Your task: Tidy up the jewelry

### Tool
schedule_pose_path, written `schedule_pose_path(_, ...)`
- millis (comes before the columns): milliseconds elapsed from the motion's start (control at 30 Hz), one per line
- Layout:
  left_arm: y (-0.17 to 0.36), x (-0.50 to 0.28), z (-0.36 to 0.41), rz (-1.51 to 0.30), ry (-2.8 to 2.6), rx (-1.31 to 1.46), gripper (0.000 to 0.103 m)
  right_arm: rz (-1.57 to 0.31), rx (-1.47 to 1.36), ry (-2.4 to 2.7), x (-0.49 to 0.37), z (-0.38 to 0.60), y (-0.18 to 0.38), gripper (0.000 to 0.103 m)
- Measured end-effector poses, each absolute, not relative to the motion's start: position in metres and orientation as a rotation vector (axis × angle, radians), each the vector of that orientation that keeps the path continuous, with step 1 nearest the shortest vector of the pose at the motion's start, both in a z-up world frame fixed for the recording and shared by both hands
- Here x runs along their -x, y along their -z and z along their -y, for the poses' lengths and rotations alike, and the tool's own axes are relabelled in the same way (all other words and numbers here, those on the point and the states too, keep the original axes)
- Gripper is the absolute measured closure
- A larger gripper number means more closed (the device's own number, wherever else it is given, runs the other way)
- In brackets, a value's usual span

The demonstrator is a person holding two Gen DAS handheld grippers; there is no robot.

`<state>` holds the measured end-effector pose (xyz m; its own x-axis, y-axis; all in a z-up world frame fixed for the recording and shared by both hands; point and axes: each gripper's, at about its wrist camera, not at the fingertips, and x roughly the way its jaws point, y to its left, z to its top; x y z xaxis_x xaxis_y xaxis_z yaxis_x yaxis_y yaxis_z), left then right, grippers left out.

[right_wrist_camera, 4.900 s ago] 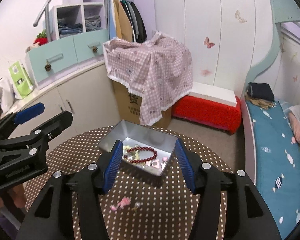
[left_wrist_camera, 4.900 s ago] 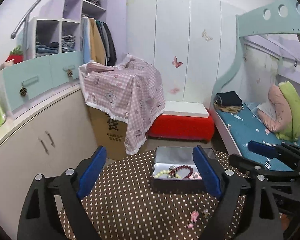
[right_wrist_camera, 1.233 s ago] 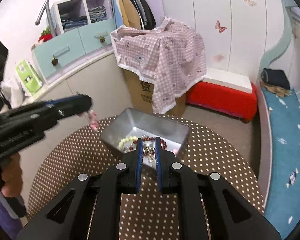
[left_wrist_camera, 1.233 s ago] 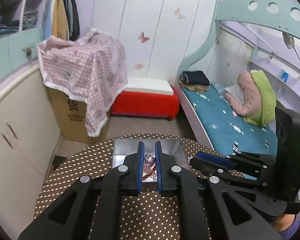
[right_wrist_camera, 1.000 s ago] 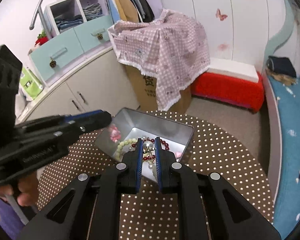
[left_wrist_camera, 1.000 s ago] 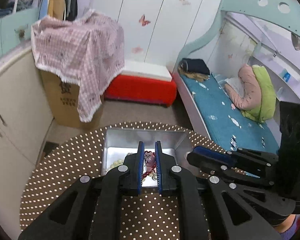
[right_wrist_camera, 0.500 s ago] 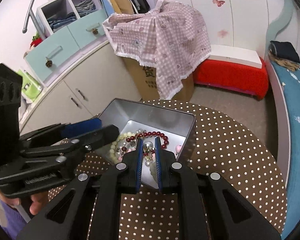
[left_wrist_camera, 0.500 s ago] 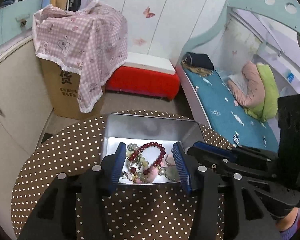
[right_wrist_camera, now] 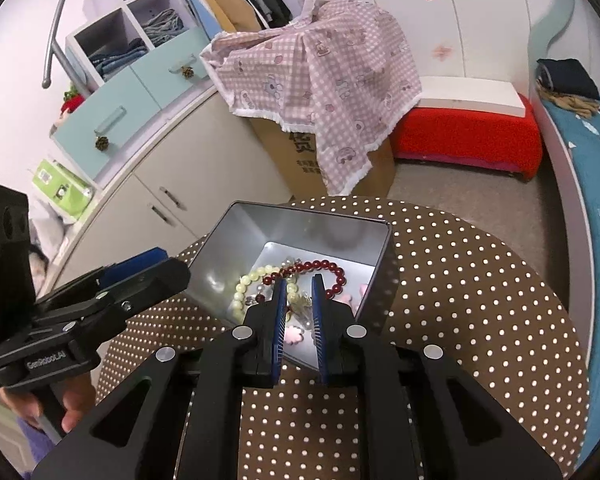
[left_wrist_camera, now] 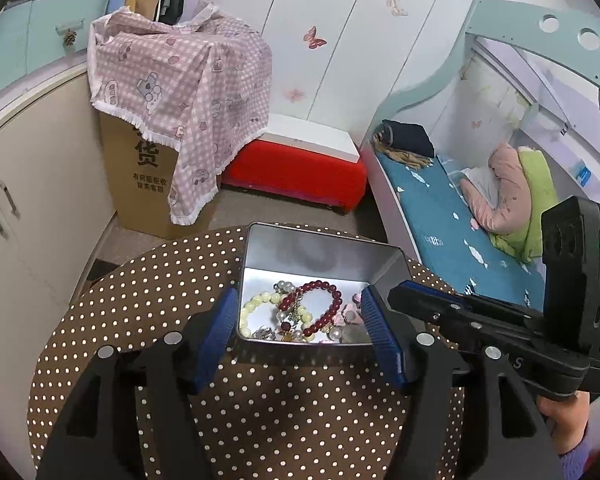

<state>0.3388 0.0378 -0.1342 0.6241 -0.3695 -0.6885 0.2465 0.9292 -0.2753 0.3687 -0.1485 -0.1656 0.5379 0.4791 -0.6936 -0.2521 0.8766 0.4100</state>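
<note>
Left gripper (left_wrist_camera: 300, 324) spread wide, jaws just opened, blue pads to either side of the near end of the metal tin (left_wrist_camera: 256, 256) and above it, gripping nothing. Right gripper (right_wrist_camera: 300, 312) nearly closed, a thin slit between the pads, poised over the tin's near wall; whether a small trinket is pinched there cannot be told. Inside the tin, a dark red bead bracelet (left_wrist_camera: 320, 308) looped over a pale green bead bracelet (left_wrist_camera: 256, 304), with pink flower pieces (right_wrist_camera: 294, 336) and silvery bits tangled beneath, too small to sort out. Tin set toward the far edge of the round dotted table (left_wrist_camera: 148, 280), steep walls on all sides. Bare cloth open along the near and right edges. Near wall of the tin partly masked by the pads; a hand (left_wrist_camera: 564, 420) cut off at the frame's rim
</note>
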Motion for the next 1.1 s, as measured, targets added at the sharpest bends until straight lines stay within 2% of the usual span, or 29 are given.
schedule_pose_path(167,0.133,-0.331,-0.038,-0.812,0.327,0.131,0.040,-0.892,-0.250,-0.420,-0.361,0.148,0.159,0.088)
schedule_pose_path(200,0.132,-0.328,-0.038,-0.806,0.315,0.125,0.034,-0.882,-0.235,-0.408,-0.357,0.147,0.156,0.079)
schedule_pose_path(233,0.129,-0.323,-0.039,-0.794,0.291,0.119,0.030,-0.870,-0.215,-0.392,-0.353,0.146,0.152,0.065)
schedule_pose_path(300,0.123,-0.313,-0.040,-0.763,0.264,0.110,0.028,-0.825,-0.169,-0.348,-0.340,0.145,0.140,0.049)
schedule_pose_path(367,0.117,-0.303,-0.041,-0.742,0.241,0.103,0.024,-0.784,-0.128,-0.318,-0.325,0.145,0.127,0.049)
schedule_pose_path(533,0.094,-0.266,-0.041,-0.650,0.175,0.068,0.012,-0.673,-0.061,-0.260,-0.277,0.142,0.094,0.037)
schedule_pose_path(1100,0.021,-0.110,-0.032,-0.420,0.180,0.052,0.011,-0.366,0.037,-0.137,-0.090,0.137,0.005,0.024)
